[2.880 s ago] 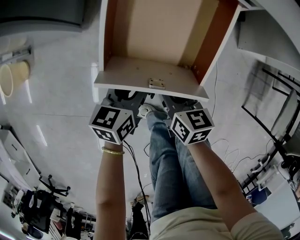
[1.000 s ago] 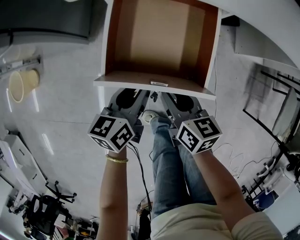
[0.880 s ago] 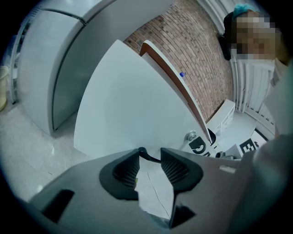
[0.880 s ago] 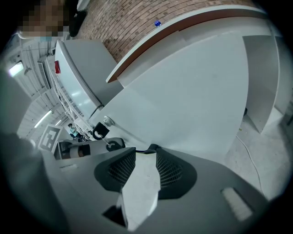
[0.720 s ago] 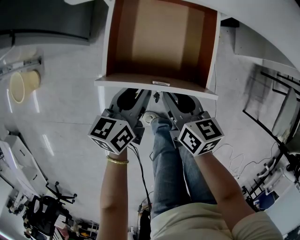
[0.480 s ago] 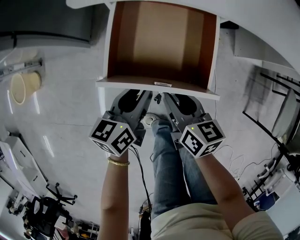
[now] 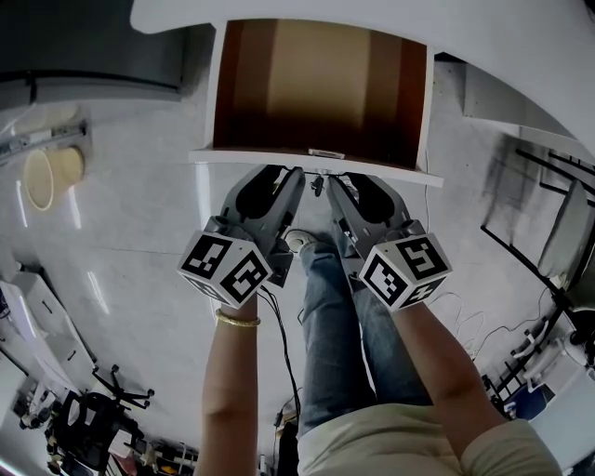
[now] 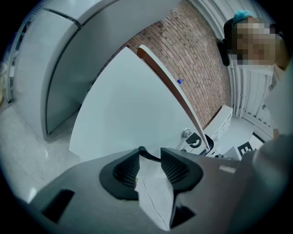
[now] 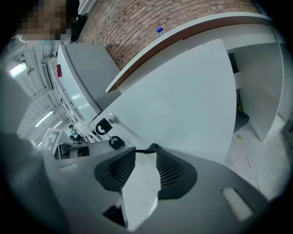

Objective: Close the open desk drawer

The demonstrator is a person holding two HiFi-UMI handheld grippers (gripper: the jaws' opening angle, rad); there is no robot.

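The open desk drawer [image 7: 316,74] has a brown inside and a white front panel [image 7: 251,156]; it juts out from under the white desktop [image 7: 372,19]. Both grippers point at that panel from below, side by side. My left gripper [image 7: 296,177] and right gripper [image 7: 333,183] have their tips up against its face near the small lock plate [image 7: 325,153]. In the left gripper view the panel [image 8: 128,105] fills the space ahead of the open jaws [image 8: 150,155]. The right gripper view shows the same panel [image 9: 183,91] beyond its open jaws [image 9: 145,153]. Nothing sits between either pair.
The person's legs in jeans [image 7: 325,316] stand below the drawer. A cream bin [image 7: 51,177] is on the floor at left, below a dark cabinet [image 7: 93,46]. A cable [image 7: 279,335] trails on the floor. Black metal frames [image 7: 548,232] stand at right.
The drawer has slid further in under the desktop, showing less of its inside. Both grippers have moved forward with its front panel, still side by side.
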